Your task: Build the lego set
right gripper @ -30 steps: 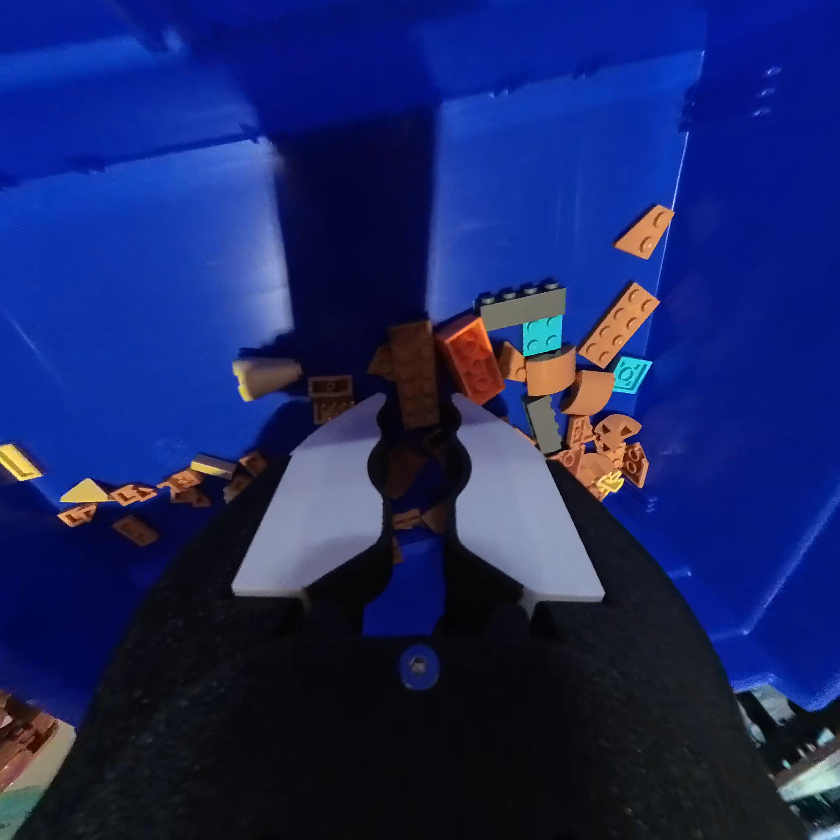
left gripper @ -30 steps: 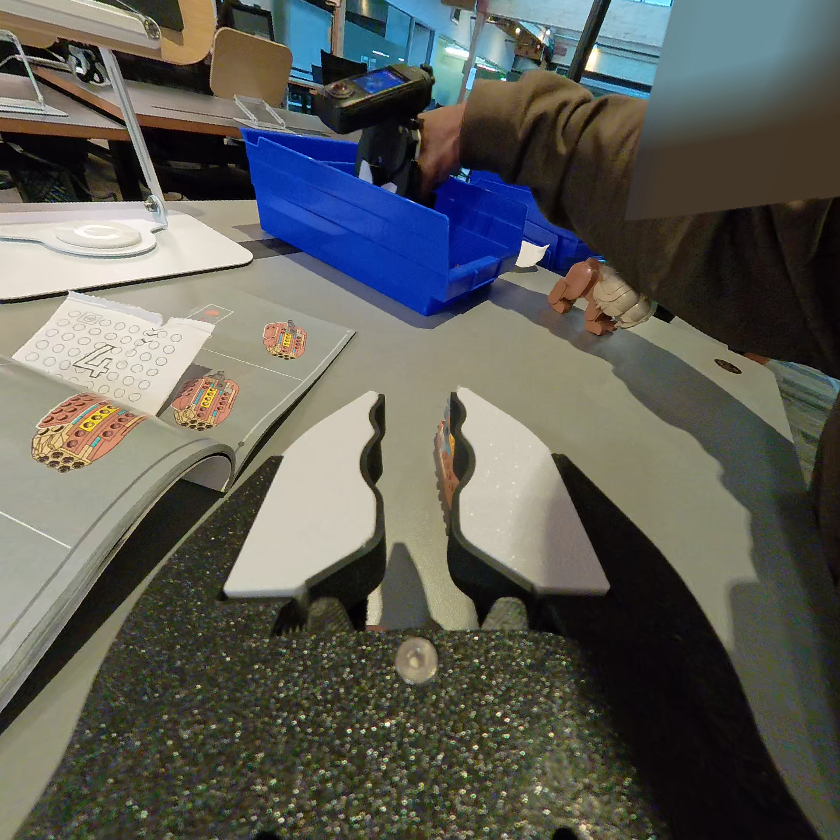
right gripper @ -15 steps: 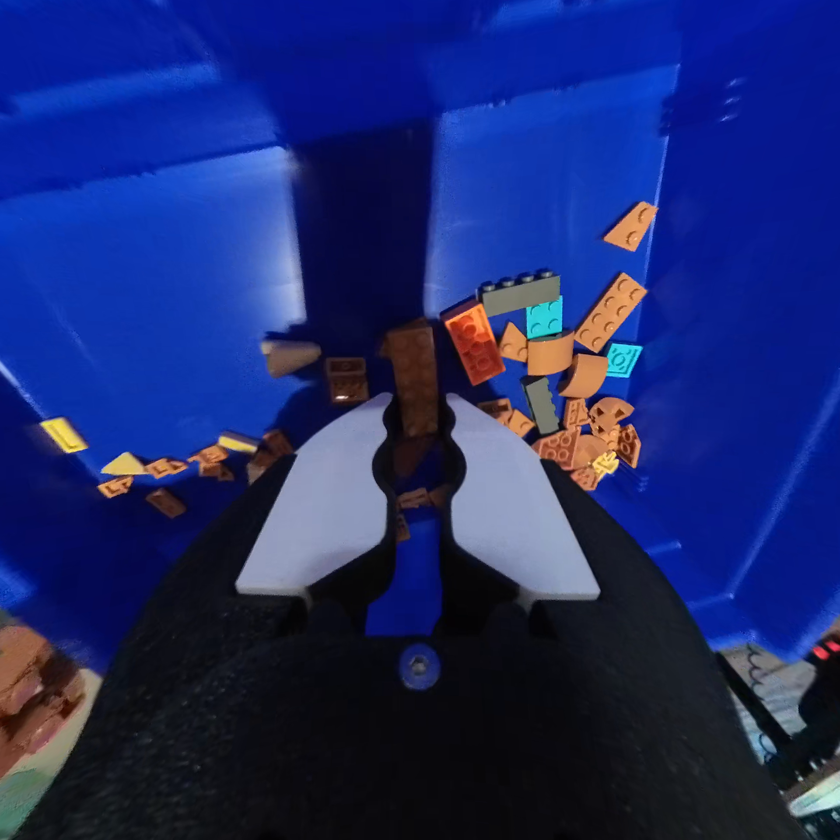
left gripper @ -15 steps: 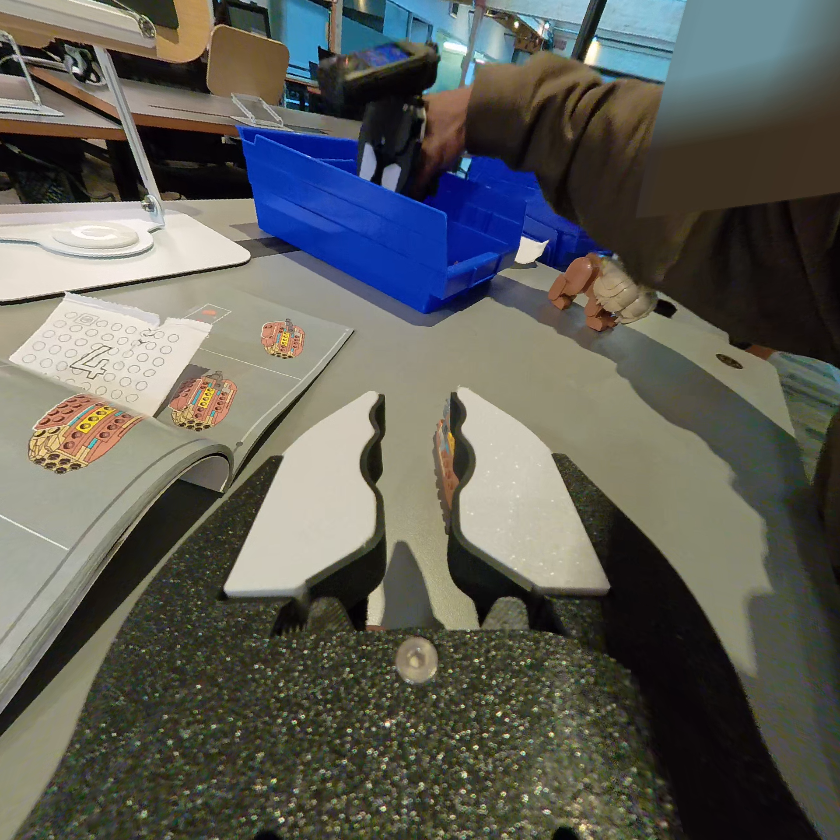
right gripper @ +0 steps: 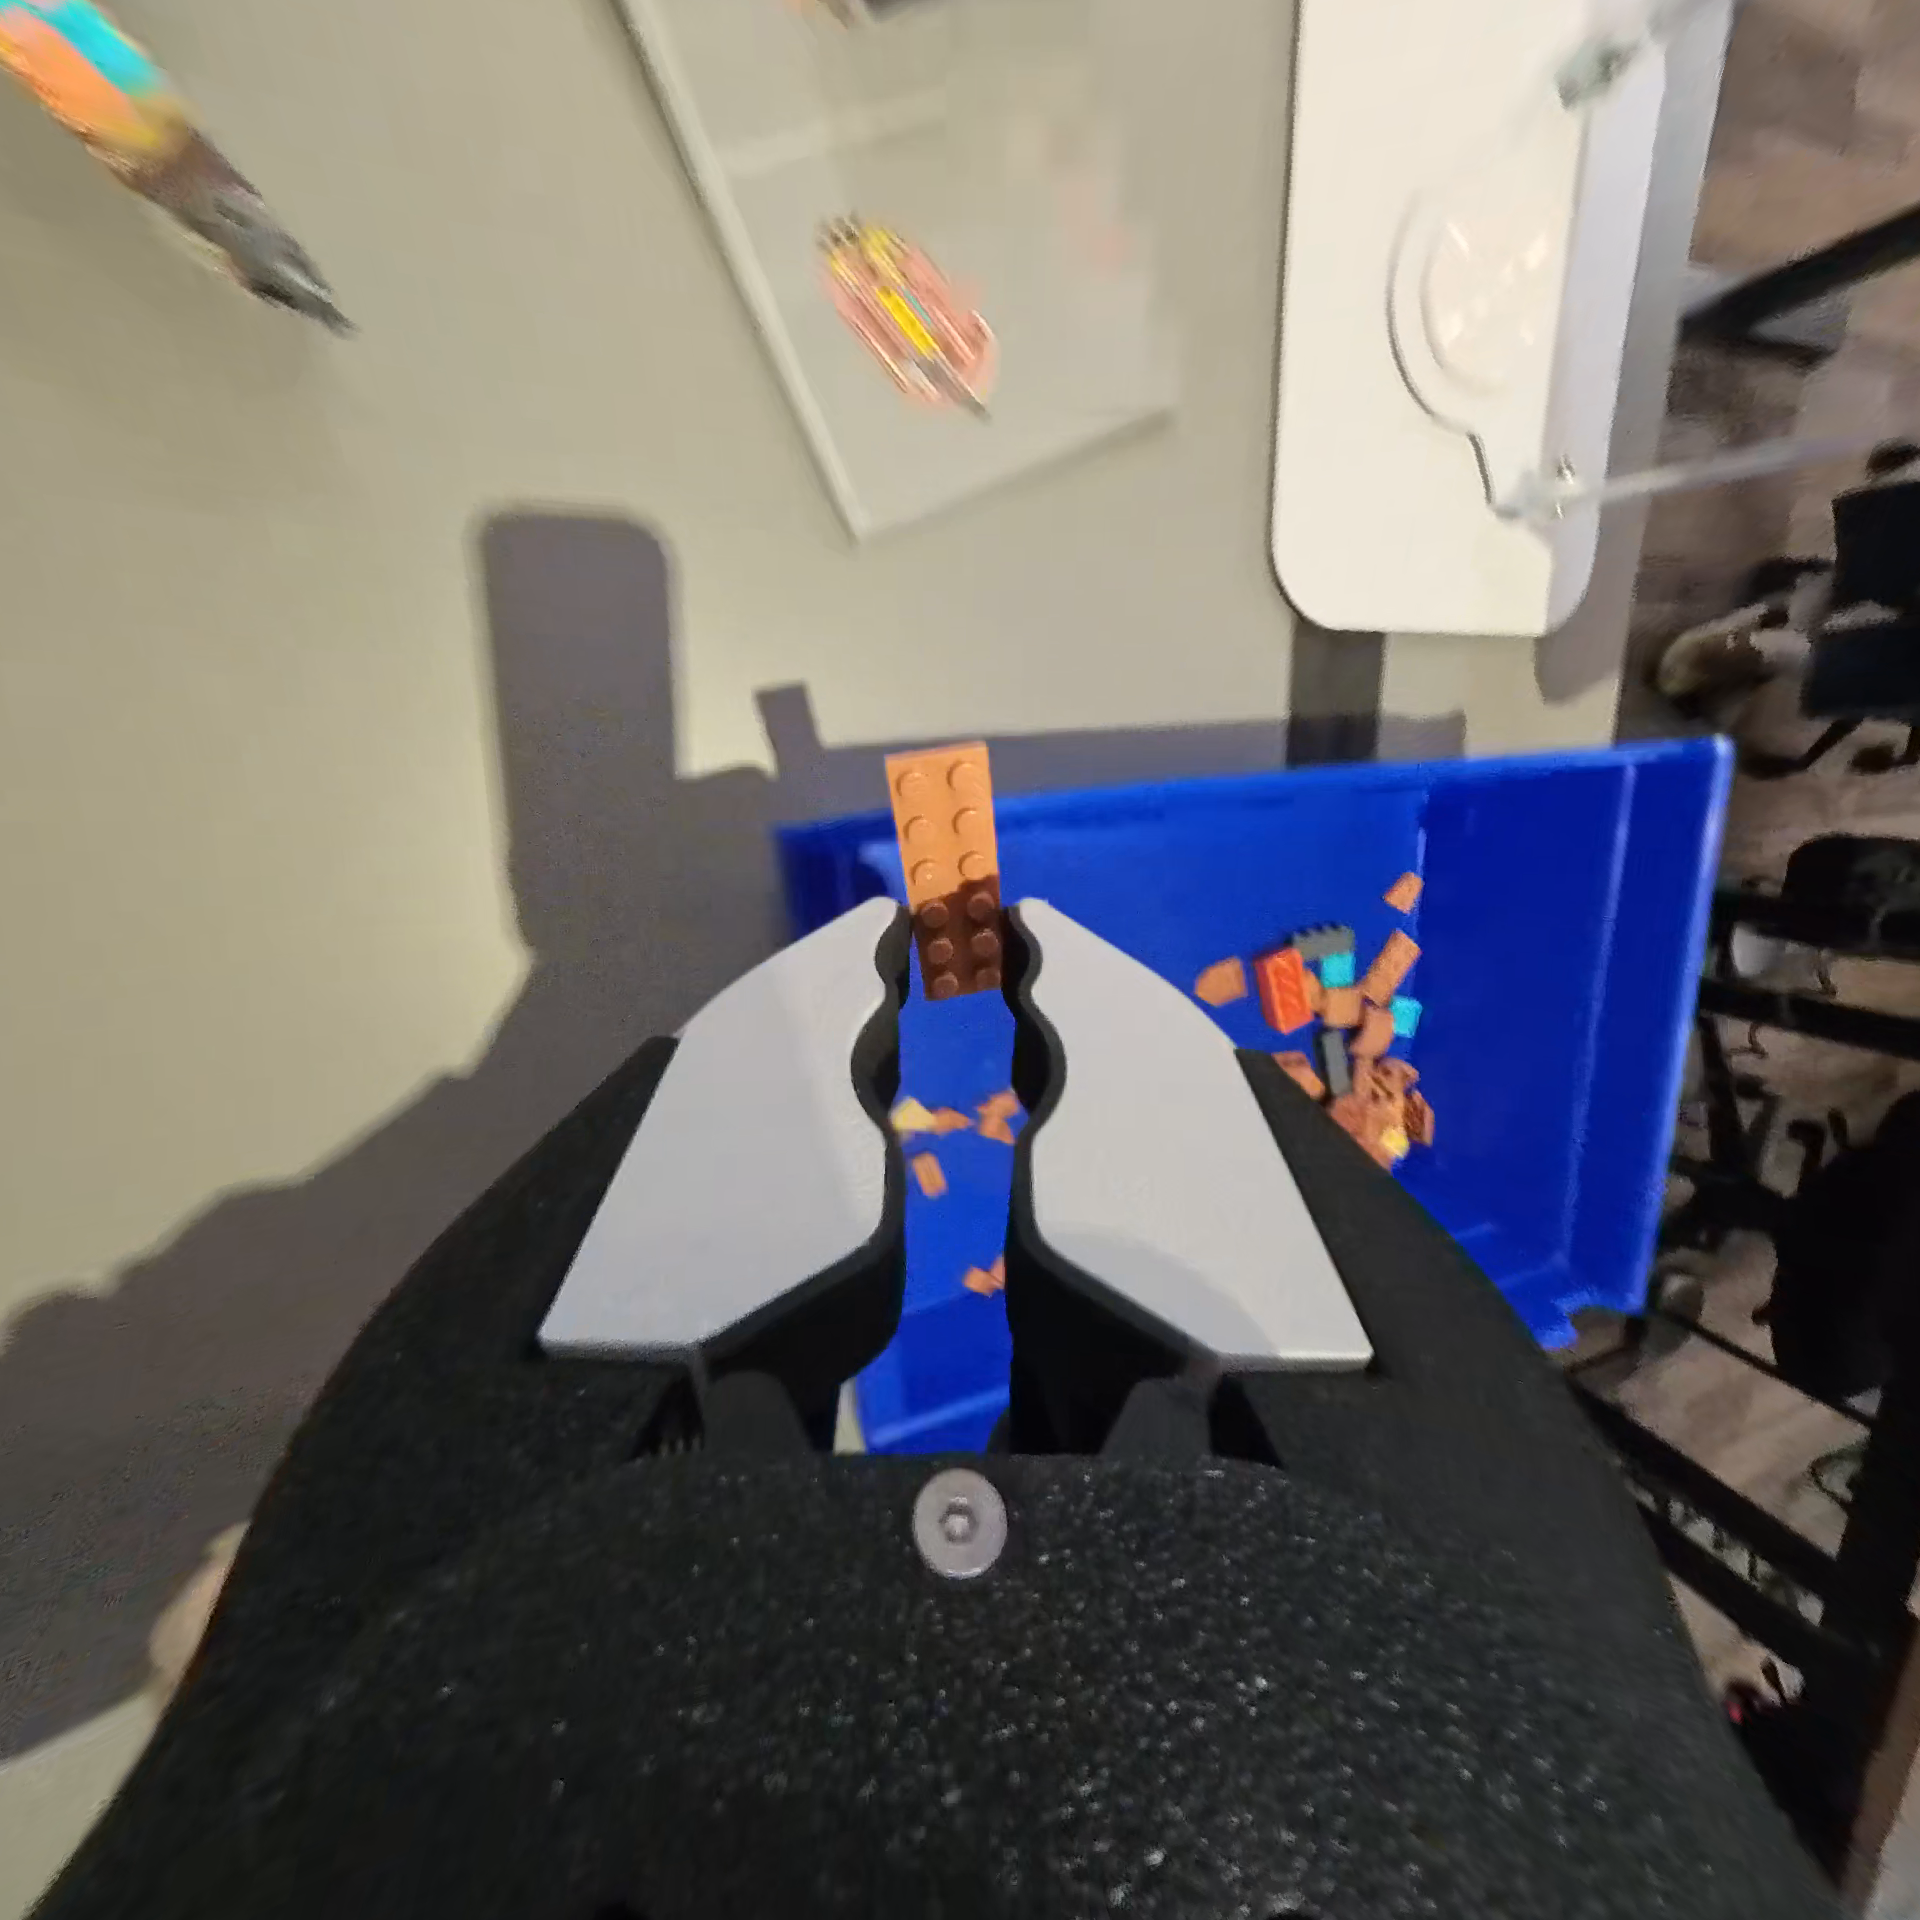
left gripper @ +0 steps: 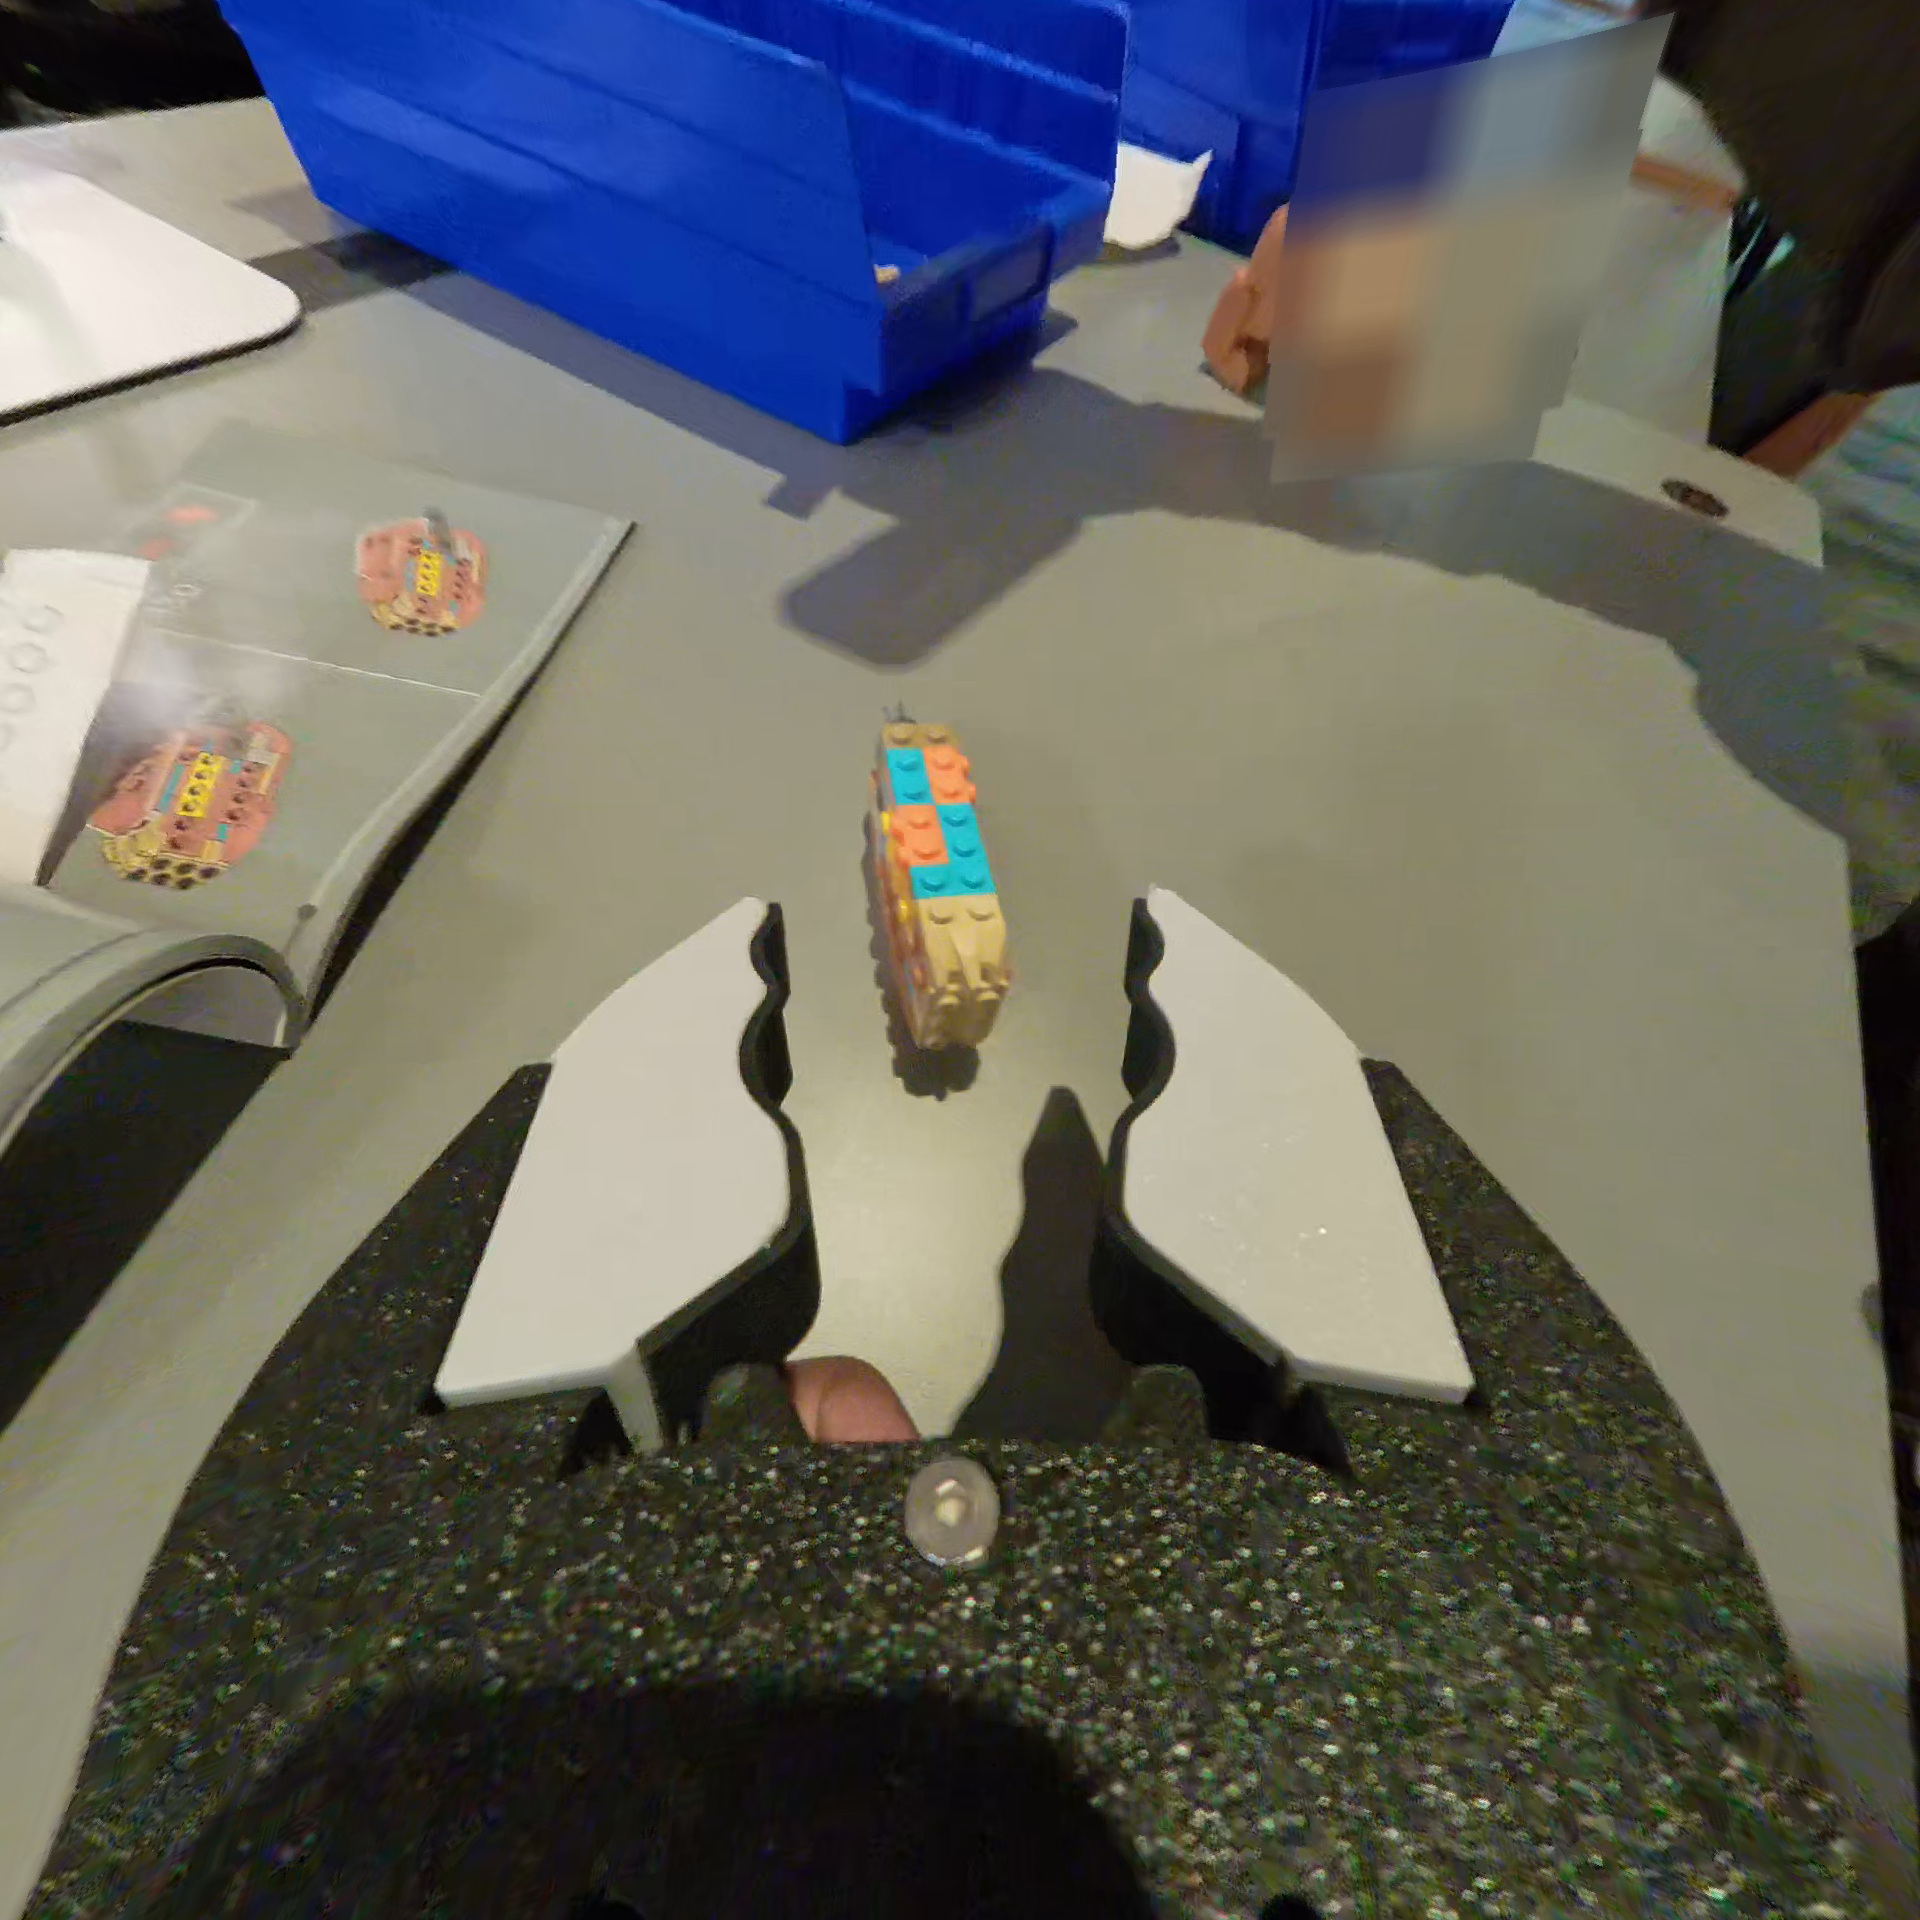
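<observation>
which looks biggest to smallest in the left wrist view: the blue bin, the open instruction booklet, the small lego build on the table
1. blue bin, though it is cut off at the top edge.
2. instruction booklet, also cropped at the left edge, so its rank against the bin is unsure.
3. lego build, clearly smallest, though it lies nearest, just ahead of the open left claw.

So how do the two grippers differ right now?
The left gripper is open and empty; the right gripper is shut on a brown plate. The left one points at the small lego build on the grey table; the right one is above the blue bin. Both have grey fingers.
</observation>
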Motion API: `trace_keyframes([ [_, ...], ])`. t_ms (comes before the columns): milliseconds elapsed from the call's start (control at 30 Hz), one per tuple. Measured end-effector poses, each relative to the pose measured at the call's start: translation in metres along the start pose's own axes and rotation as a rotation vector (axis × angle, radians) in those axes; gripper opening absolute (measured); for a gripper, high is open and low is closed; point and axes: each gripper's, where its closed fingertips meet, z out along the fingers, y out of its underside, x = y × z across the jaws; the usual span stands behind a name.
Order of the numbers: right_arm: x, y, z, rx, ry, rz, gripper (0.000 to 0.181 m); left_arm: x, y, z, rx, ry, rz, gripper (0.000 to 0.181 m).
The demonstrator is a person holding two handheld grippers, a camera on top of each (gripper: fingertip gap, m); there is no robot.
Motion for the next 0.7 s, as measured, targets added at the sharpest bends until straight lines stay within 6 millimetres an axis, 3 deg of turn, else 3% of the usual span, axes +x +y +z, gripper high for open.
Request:
trace_keyframes([
  [133, -0.056, -0.035, 0.008, 0.081, -0.044, -0.054, 0.016, 0.004, 0.011, 0.007, -0.088, -0.058, 0.071, 0.056],
  [333, -0.125, -0.090, 0.041, 0.196, -0.150, -0.174, 0.016, -0.002, 0.029, 0.020, -0.247, -0.093, 0.086, 0.022],
  [500, -0.147, -0.112, 0.063, 0.160, -0.242, -0.291, 0.016, -0.004, 0.029, 0.024, -0.259, -0.087, 0.137, 0.021],
  [700, -0.156, -0.126, 0.082, 0.059, -0.291, -0.414, 0.016, -0.001, 0.026, 0.027, -0.247, -0.046, 0.192, 0.021],
])
